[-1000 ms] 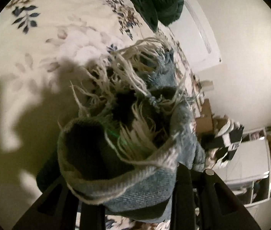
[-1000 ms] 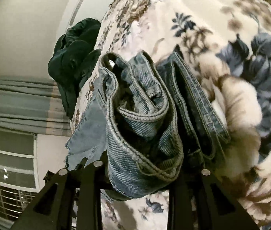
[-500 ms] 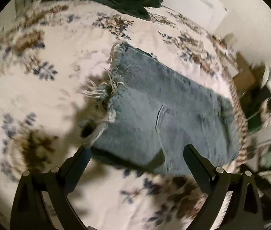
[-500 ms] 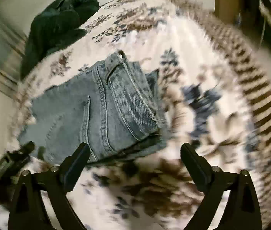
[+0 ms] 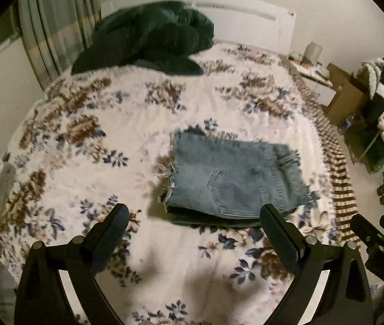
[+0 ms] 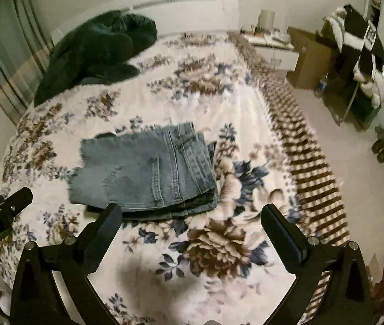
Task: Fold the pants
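The blue denim pants [image 5: 232,178] lie folded into a flat stack on the floral bedspread [image 5: 110,146], frayed hems to the left and waistband to the right. They also show in the right wrist view [image 6: 146,170]. My left gripper [image 5: 194,216] is open and empty, held above the bed just short of the stack's near edge. My right gripper [image 6: 192,216] is open and empty, held above the bed near the stack's waistband corner. The right gripper's body shows at the left wrist view's right edge [image 5: 381,241].
A dark green garment [image 5: 148,38] is heaped at the far left of the bed, also in the right wrist view [image 6: 94,51]. Curtains [image 5: 51,24] hang on the left. A nightstand [image 6: 273,48], cardboard boxes [image 6: 308,57] and a cluttered rack [image 6: 360,62] stand to the right of the bed.
Both grippers have let go of the denim and opened. They have pulled back and up from the bed. The pants now lie folded on the bedspread.
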Demonstrator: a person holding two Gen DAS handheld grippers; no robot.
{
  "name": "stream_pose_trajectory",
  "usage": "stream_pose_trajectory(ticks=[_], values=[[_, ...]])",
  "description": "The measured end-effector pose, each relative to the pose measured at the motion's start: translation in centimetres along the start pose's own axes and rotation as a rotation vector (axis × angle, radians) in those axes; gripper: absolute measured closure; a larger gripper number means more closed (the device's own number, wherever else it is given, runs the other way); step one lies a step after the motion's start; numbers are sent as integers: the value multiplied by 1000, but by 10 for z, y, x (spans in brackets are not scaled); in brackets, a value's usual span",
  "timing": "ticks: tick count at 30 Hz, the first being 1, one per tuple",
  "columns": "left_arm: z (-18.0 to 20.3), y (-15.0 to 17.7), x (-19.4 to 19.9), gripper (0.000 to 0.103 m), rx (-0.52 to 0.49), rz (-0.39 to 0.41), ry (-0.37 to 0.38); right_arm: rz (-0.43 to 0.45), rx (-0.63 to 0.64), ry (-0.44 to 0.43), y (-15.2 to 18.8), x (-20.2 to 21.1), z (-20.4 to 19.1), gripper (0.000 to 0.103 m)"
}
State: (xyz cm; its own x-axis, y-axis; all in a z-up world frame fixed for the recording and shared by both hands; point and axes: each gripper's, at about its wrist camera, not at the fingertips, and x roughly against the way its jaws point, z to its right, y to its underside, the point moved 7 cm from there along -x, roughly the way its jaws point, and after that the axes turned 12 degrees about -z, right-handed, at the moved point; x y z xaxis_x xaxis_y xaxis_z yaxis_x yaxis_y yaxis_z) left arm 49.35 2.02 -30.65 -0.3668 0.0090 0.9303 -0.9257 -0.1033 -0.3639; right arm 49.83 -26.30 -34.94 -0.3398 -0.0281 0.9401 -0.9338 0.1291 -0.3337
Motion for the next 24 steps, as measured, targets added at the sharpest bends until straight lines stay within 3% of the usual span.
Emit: stream_pose_trajectory(ticks=[10,18,24], values=[[18,57,164,5,-13,152,-27,149,68,-20,57,189,3,0],[26,112,244,5,-2,210,-37,243,123,-38,123,314,11,0],[26,137,290,4,-5,251,-52,284,148,-28,164,381,12,0]])
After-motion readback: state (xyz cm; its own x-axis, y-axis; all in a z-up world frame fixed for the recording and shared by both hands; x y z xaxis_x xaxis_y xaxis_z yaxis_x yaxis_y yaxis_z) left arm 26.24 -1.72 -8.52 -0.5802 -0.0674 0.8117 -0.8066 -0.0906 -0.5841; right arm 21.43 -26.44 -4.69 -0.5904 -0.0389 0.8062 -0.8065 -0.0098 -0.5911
